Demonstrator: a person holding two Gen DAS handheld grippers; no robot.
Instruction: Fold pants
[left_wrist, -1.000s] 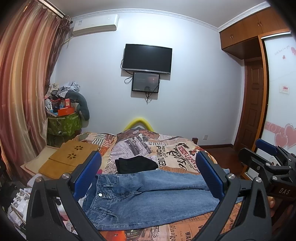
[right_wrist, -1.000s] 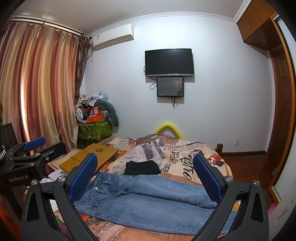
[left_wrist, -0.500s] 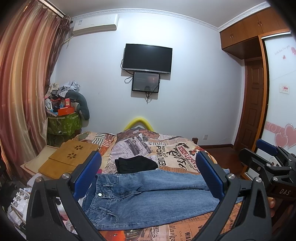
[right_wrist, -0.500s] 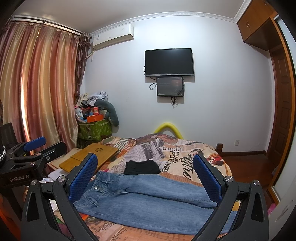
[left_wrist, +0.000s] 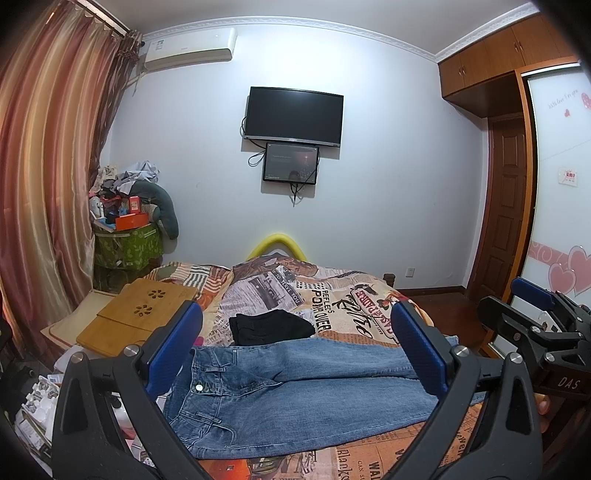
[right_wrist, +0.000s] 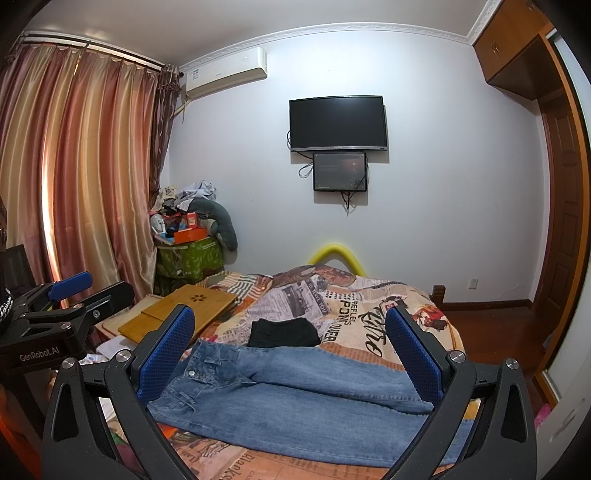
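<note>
Here both claws hang above the near edge of the bed (left_wrist: 369, 295), fingers spread wide and grasping nothing. The blue jeans (left_wrist: 295, 398) lie flat across the newsprint-patterned cover just ahead of and below the left gripper (left_wrist: 295, 350), waistband toward its left finger, legs running past its right finger. A folded black garment (left_wrist: 271, 326) sits just beyond the jeans. Only the left wrist view shows the right gripper (left_wrist: 532, 314) from outside, off to its right, with a fingertip of the hand beneath it. Only the right wrist view shows the left gripper (right_wrist: 70, 295), far to the left of the right gripper's own fingers (right_wrist: 168, 350).
</note>
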